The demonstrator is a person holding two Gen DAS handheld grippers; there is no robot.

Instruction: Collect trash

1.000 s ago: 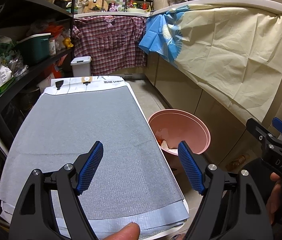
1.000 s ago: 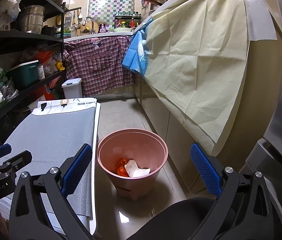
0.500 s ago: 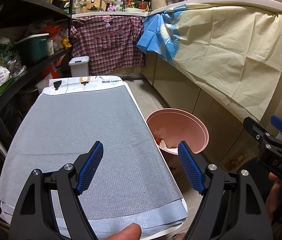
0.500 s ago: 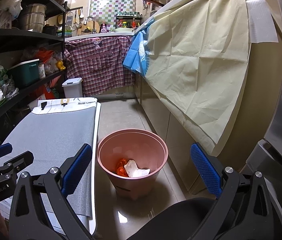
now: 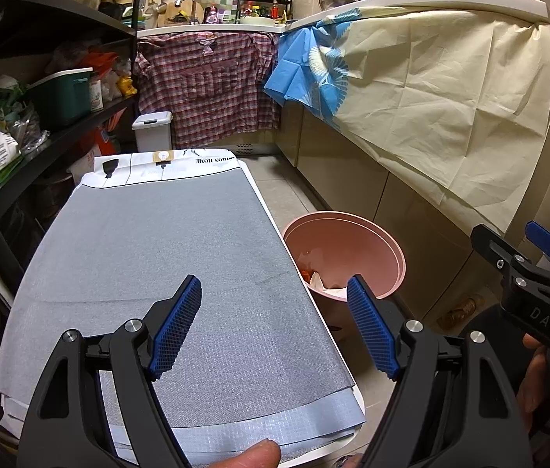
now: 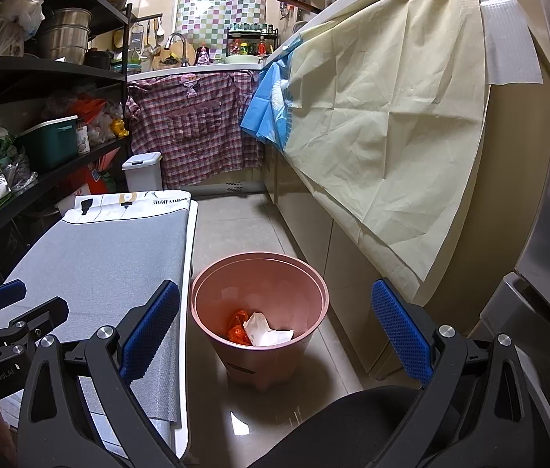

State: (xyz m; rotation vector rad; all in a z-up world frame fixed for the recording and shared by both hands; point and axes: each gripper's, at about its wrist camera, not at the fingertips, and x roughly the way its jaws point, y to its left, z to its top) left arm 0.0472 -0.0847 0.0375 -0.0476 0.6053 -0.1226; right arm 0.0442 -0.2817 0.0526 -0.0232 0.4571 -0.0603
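Note:
A pink bin [image 6: 259,312] stands on the tiled floor just right of a table; the left wrist view shows the same bin [image 5: 353,241]. Inside lie an orange wrapper [image 6: 237,325] and crumpled white paper [image 6: 265,329]. My left gripper [image 5: 275,323] hovers open over the near end of the grey mat [image 5: 157,257], nothing between its fingers. My right gripper [image 6: 275,331] is open and empty, held above and in front of the bin. The right gripper [image 5: 524,273] also shows at the right edge of the left wrist view, the left gripper [image 6: 5,319] at the left edge of the right wrist view.
Black shelves [image 6: 40,66] with pots and packets run along the left. Cabinets draped in a cream cloth [image 6: 392,124] line the right. A plaid shirt [image 6: 196,124] hangs at the far counter, a small white lidded bin [image 6: 143,171] below it. A black rounded surface [image 6: 353,429] lies close below.
The left wrist view has shifted slightly, the scene sliding a little left and up. Both grippers stay open and the bin's contents are unchanged.

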